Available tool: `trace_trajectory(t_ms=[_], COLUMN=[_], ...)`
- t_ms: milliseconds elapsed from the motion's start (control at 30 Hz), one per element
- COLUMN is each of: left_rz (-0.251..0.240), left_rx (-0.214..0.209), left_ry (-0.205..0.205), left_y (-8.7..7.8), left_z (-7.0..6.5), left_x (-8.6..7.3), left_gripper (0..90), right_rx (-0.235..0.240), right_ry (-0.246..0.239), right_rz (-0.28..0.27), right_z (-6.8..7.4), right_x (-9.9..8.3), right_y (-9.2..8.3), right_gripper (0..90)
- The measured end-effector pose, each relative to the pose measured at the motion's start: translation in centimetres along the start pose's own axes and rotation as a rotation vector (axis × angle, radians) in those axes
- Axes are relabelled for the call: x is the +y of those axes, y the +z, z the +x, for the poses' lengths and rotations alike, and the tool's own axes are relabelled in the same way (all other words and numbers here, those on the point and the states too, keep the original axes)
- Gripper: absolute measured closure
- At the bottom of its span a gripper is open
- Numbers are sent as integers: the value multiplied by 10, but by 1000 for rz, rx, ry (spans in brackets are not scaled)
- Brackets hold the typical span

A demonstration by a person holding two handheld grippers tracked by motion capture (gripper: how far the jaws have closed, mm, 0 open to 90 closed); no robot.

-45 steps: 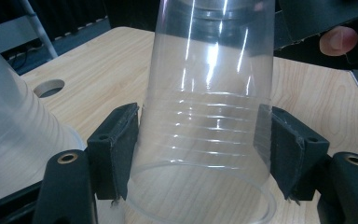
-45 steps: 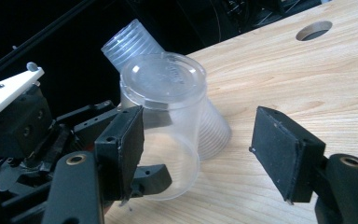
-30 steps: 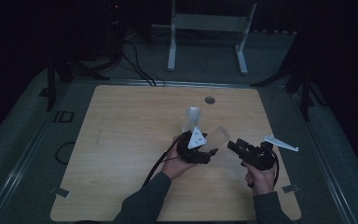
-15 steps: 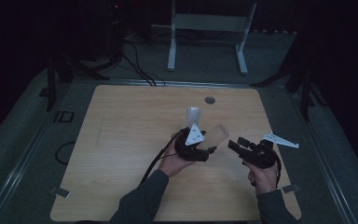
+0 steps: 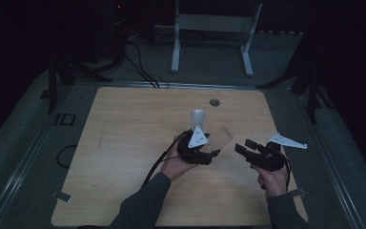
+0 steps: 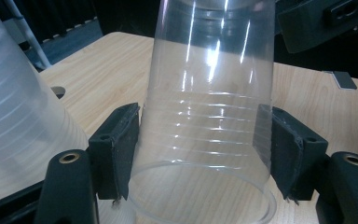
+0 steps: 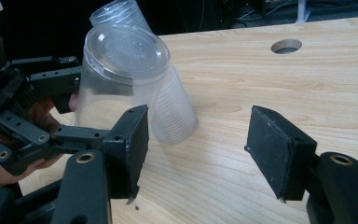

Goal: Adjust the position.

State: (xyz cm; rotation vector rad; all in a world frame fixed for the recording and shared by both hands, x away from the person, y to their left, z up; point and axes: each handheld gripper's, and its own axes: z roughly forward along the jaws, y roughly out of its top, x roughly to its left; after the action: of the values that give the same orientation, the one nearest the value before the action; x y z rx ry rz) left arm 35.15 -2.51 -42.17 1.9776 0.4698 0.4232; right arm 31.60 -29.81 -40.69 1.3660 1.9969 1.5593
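So here's the setup: the left gripper (image 5: 208, 153) has a clear plastic cup (image 6: 209, 107) clamped between its pads. In the left gripper view both black pads sit flat against the cup's ribbed wall, one on each side, near the wide rim, so the jaws are partly closed, about as wide as that end of the cup. The cup is held off the wooden table (image 5: 124, 143), tipped over, its closed base pointing away from the gripper toward the right gripper (image 5: 242, 148).

Using that held cup as the landmark: right behind it, farther from the person, stands a stack of clear cups (image 5: 198, 117), mouth down on the table. In the right gripper view the stack (image 7: 168, 107) peeks out from behind the held cup (image 7: 116, 79), very close to it; I can't tell if they actually touch. The round table hole (image 5: 214, 102) is farther back beyond the stack.

The right gripper sits to the right of the held cup, a little apart from its base. Its jaws have a clear gap with nothing between them, just bare tabletop; they have just been opening a bit. A white triangular plate (image 5: 286, 140) sticks out on its far side.
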Motion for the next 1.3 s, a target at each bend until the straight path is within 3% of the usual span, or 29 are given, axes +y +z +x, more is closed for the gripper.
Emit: trace_trajectory(t_ms=[967,1300], left_rz=[28,46], left_rx=[-3,-22], left_ry=[33,45], left_y=[-6,-5], left_z=[5,4], left_x=[4,2], left_gripper=[324,324], right_rx=[8,3], right_ry=[-124,-163], right_rz=[86,116], right_z=[8,9], right_x=[15,17], right_y=[0,-1], right_gripper=[346,348])
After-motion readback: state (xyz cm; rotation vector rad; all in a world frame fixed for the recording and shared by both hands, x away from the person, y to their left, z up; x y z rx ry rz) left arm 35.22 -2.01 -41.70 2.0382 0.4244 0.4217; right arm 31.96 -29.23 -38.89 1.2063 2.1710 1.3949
